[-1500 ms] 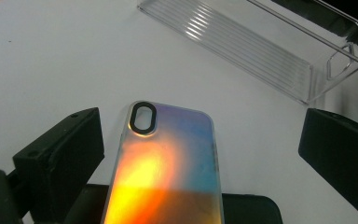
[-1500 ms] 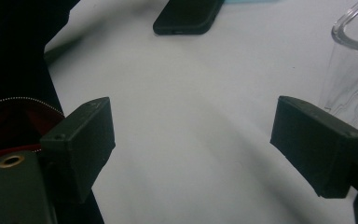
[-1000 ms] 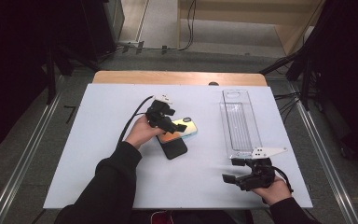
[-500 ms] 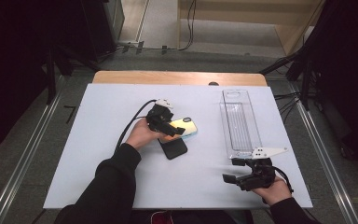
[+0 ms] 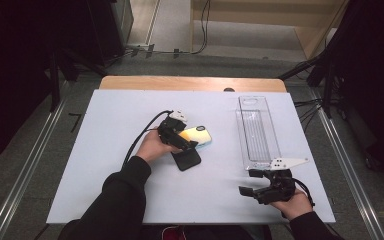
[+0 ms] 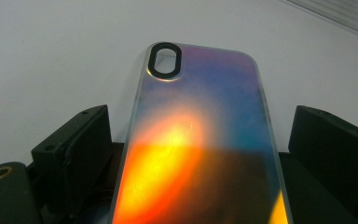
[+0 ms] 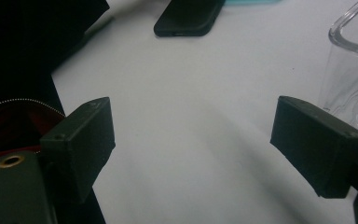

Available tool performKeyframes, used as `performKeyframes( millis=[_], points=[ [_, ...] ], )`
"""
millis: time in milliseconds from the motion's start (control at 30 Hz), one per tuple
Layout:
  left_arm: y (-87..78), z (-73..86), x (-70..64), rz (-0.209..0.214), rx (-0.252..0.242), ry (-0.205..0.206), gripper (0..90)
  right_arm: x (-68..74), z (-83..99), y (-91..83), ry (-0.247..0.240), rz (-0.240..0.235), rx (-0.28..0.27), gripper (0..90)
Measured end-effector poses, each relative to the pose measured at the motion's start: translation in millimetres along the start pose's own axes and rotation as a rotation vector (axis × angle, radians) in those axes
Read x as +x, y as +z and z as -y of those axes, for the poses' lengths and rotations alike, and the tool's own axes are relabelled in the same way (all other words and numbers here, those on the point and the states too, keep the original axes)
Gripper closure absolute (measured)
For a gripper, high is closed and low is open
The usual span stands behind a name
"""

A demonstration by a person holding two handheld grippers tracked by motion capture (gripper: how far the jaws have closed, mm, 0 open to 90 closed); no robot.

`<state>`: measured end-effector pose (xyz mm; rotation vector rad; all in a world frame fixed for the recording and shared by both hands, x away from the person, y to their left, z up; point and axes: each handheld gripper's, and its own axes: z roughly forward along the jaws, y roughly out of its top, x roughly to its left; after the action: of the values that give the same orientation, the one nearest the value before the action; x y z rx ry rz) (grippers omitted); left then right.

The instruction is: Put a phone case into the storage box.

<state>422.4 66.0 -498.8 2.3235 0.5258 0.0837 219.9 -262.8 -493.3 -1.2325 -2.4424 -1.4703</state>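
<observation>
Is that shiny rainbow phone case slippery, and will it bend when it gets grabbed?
The phone case looks glossy, so it is probably slippery. It seems thin and hollow, so likely light and a bit bendy. The left gripper is open around it.

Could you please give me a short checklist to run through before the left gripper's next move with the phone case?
1. Phone case lies between the jaws of the left gripper: ok.
2. Jaws closed firmly on the case: not ok; the left gripper view shows gaps on both sides.
3. Case lifted off the black phone: cannot tell; in the high view they overlap.
4. Right gripper out of the way: ok; it sits open near the table's front edge, holding nothing.
5. Clear tray away from the case: ok; bare table lies between them.
</observation>
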Motion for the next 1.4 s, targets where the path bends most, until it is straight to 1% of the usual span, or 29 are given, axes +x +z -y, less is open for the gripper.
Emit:
performKeyframes(
  millis=[133, 200, 300, 433, 500, 567, 600, 667, 867, 1300, 1367, 1400],
  points=[
    [0.8, 0.2, -2.2, -0.017, 0.006, 0.02, 6.3, -0.1, -0.1, 0.0, 0.0, 0.001, -0.001, 11.7],
    [1.2, 0.8, -3.8, -0.029, 0.011, 0.041, 6.4, -0.2, -0.1, -0.1, 0.001, 0.001, 0.0, 11.7],
    [2.0, 1.5, -5.4, -0.039, 0.01, 0.059, 6.4, -0.1, -0.1, -0.1, 0.0, 0.002, 0.0, 11.8],
    [2.2, 2.1, -7.5, -0.064, 0.018, 0.086, 8.1, -0.2, -0.1, -0.1, 0.001, 0.003, 0.0, 11.7],
    [2.3, 2.2, -8.1, -0.068, 0.023, 0.098, 8.1, -0.3, -0.1, -0.1, 0.002, 0.003, 0.0, 11.7],
    [2.1, 2.5, -8.1, -0.07, 0.021, 0.097, 8.4, -0.3, -0.1, -0.1, 0.002, 0.003, 0.0, 11.7],
    [1.5, 3.1, -8.6, -0.068, 0.007, 0.091, 14.6, -0.3, -0.1, -0.1, 0.002, 0.003, 0.0, 11.7],
    [1.0, 4.9, -9.4, -0.065, -0.007, 0.092, 15.9, -0.3, -0.2, -0.1, 0.001, 0.003, -0.002, 11.7],
    [1.9, 4.3, -10.4, -0.072, -0.007, 0.089, 16.6, -0.5, -0.2, -0.3, 0.002, 0.002, -0.002, 11.7],
    [1.8, 3.7, -10.8, -0.068, -0.005, 0.093, 17.2, -0.2, -0.3, -0.2, 0.003, -0.001, -0.002, 11.7],
    [1.6, 3.3, -10.0, -0.065, -0.007, 0.082, 17.3, -0.4, -0.3, -0.2, 0.003, -0.002, -0.002, 11.8],
    [1.5, 2.9, -10.0, -0.068, -0.007, 0.083, 17.3, -0.4, -0.3, -0.1, 0.003, -0.002, -0.003, 11.8]
  ],
)
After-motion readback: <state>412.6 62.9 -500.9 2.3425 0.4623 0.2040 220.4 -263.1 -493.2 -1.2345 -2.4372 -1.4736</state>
